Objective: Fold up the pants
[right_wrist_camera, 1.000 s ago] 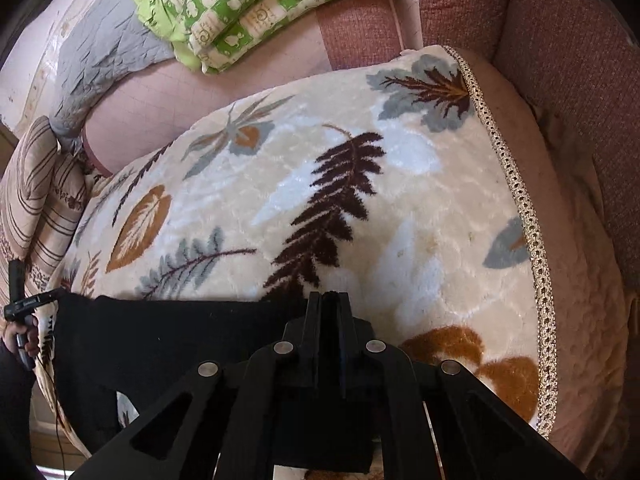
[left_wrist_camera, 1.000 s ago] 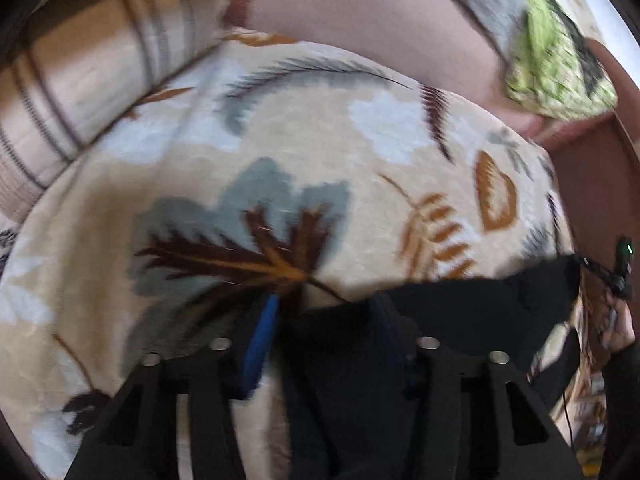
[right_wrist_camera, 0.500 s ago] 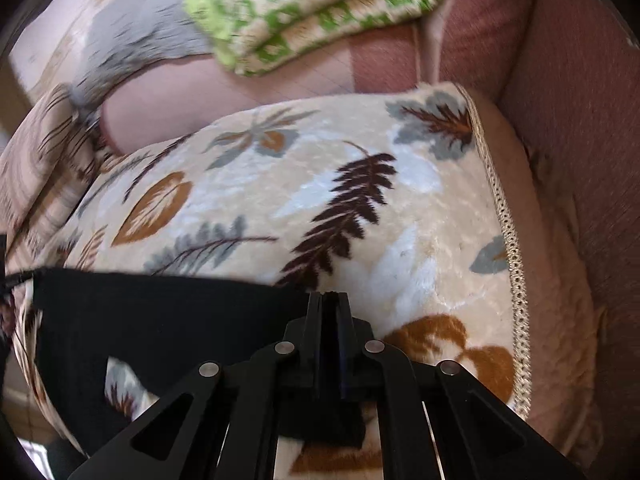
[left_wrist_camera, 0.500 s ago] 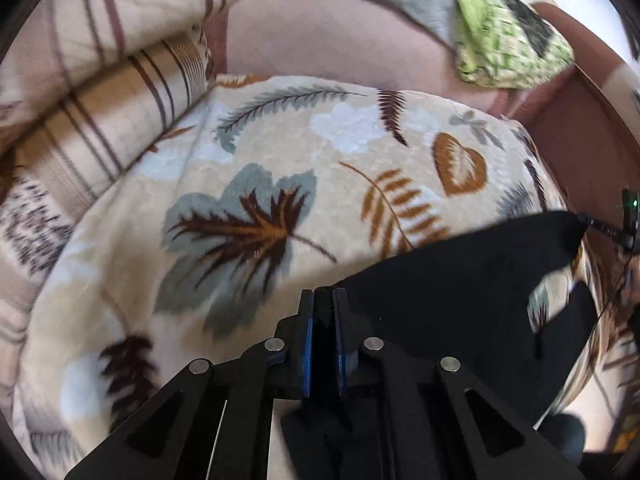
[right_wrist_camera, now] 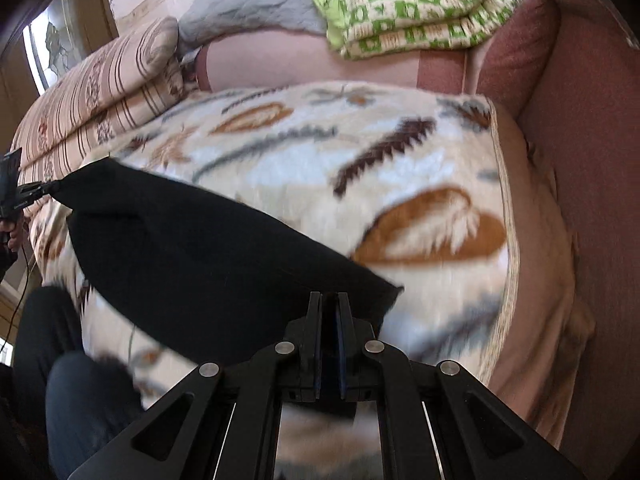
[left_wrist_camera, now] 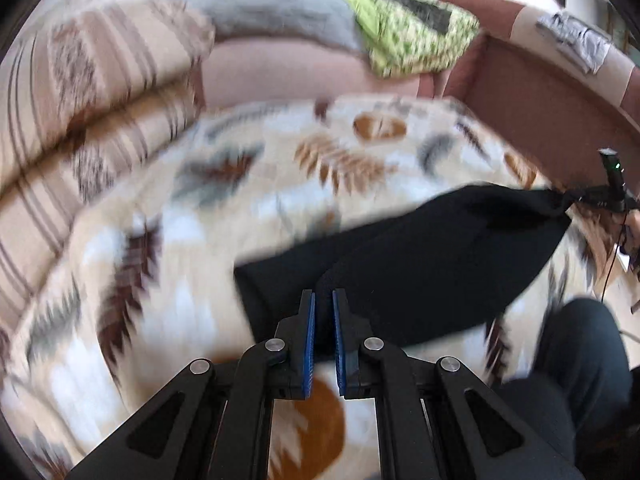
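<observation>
The black pants (left_wrist_camera: 440, 256) hang stretched between my two grippers above a cream blanket with leaf patterns (left_wrist_camera: 192, 280). My left gripper (left_wrist_camera: 323, 300) is shut on one end of the black cloth, which bunches between its blue pads. In the right wrist view the pants (right_wrist_camera: 192, 264) run from the far left to my right gripper (right_wrist_camera: 330, 300), which is shut on their near corner. Each view shows the other gripper holding the far corner: the right gripper (left_wrist_camera: 600, 194) and the left gripper (right_wrist_camera: 24, 194).
The leaf blanket (right_wrist_camera: 360, 168) covers a pink sofa (right_wrist_camera: 580, 160). A striped folded blanket (right_wrist_camera: 100, 96) lies at the left, a grey one (right_wrist_camera: 248, 4) and a green checked one (right_wrist_camera: 420, 8) on the backrest. The person's dark-trousered legs (right_wrist_camera: 80, 380) are at the near edge.
Both grippers have risen and pulled back from the blanket, lifting the pants off it. The left gripper, open one second ago, has shut on the cloth.
</observation>
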A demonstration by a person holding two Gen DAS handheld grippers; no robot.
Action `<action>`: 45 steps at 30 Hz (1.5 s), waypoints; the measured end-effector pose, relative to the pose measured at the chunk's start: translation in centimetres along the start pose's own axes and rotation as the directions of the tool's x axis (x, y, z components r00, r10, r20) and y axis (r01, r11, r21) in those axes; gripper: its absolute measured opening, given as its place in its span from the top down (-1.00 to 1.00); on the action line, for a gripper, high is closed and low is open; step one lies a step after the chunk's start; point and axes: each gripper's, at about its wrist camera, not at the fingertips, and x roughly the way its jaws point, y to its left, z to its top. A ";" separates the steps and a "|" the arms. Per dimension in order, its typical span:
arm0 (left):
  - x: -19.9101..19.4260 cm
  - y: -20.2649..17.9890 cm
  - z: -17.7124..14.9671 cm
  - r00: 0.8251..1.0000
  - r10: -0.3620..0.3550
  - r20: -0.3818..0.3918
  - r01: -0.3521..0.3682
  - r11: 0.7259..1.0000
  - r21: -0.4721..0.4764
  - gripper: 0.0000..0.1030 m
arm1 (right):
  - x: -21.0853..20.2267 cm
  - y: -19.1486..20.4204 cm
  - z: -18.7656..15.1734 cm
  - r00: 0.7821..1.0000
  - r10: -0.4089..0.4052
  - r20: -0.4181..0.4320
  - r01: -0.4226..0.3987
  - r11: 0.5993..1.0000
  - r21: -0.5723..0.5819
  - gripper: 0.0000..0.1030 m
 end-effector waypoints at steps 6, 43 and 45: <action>-2.2 2.9 -4.5 1.000 0.019 0.004 -0.018 0.986 -0.167 0.70 | 0.2 -0.7 -4.2 0.999 -0.002 -0.036 0.003 0.999 0.049 0.90; -0.5 -3.4 -0.6 0.998 0.056 0.023 -0.048 0.960 -0.277 0.13 | -0.2 2.5 -4.4 0.967 -0.097 0.236 0.028 0.959 0.282 -0.05; -0.4 -3.7 -0.2 0.998 0.055 0.032 -0.043 0.953 -0.300 -0.08 | 1.5 1.8 -2.7 0.971 -0.120 0.207 0.053 0.952 0.303 -0.05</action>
